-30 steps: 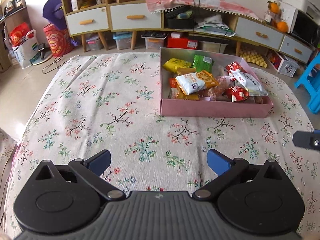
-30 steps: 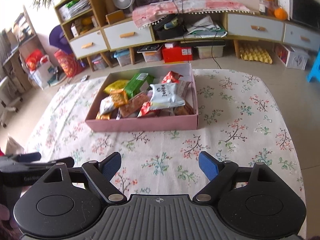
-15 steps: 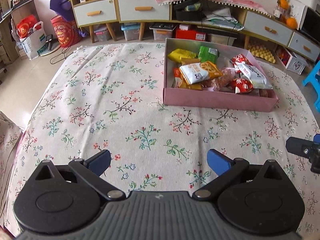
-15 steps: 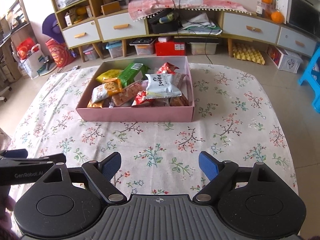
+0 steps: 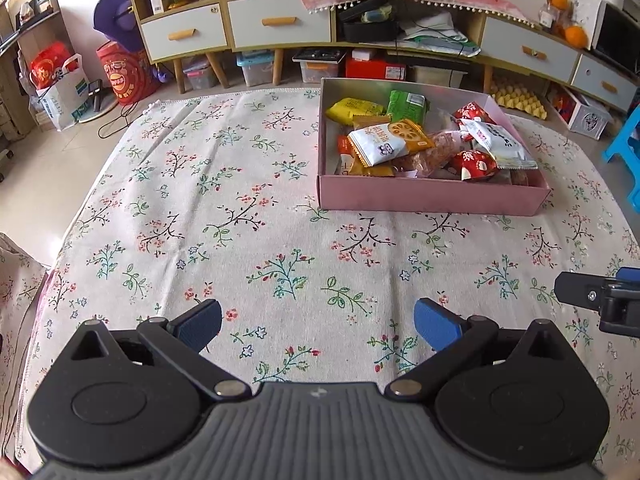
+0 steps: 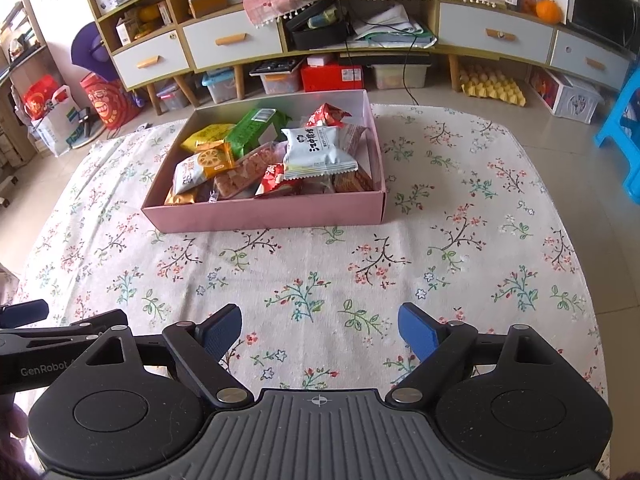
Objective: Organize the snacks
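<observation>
Tongs first: the left gripper hangs low over the cloth with its blue pads wide apart and nothing between them. The right gripper is the same, pads spread, nothing held, and level with its mate. Each shows at the edge of the other's view, so the two sit side by side at the near edge of the table, both pointed forward. Held like that, neither one blocks the other's path ahead.

Ahead of both, well apart from the pads, sits the pink box. From the left tongs it lies forward and to the right; from the right tongs, forward and a little left. So it is roughly centred between them, within reach of either.

The snacks all lie inside the box, heaped loosely: a pale packet on top toward the right, a green one leaning at the back, a yellow one at the back left, and red ones tucked among them. None lies on the cloth in either view.

That fits two readings: packets gathered into the box and the tongs drawn back, or a jumbled box waiting to be sorted out. The pictures do not settle which.

Beyond the table stands a long cabinet with drawers.
</observation>
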The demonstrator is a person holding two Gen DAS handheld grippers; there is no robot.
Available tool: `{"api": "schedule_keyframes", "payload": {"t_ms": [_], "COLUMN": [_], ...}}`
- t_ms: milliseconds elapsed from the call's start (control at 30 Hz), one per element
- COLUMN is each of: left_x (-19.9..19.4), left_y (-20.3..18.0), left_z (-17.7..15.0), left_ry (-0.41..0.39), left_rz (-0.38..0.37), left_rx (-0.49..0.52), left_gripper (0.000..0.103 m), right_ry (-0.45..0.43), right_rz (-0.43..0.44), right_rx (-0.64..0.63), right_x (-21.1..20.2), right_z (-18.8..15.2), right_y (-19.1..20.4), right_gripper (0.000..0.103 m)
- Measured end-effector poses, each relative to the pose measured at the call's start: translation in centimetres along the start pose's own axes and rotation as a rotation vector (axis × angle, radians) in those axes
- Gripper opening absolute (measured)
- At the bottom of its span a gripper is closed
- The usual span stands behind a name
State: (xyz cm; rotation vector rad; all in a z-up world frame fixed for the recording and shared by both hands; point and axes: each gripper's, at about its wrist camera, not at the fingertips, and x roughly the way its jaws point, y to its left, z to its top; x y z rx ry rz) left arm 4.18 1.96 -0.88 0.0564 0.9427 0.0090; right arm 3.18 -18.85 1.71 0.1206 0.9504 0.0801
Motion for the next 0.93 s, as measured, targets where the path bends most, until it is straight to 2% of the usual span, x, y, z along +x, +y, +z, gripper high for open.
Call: {"api": "schedule_keyframes", "payload": {"t_ms": [933], "left_x": [-0.25], "left_y": [-0.22], "left_z": [-0.11], "left_ry": [0.012], "left_rz": [-0.037], "left_rx": [0.01], "left_gripper": [0.103], "right_ry": [0.018], "right_rz": [-0.005], "right_rx": [-0.009], "right_x": [0.6], "right_z": [0.05], "right_y": [0.25], "right_gripper": [0.088]}}
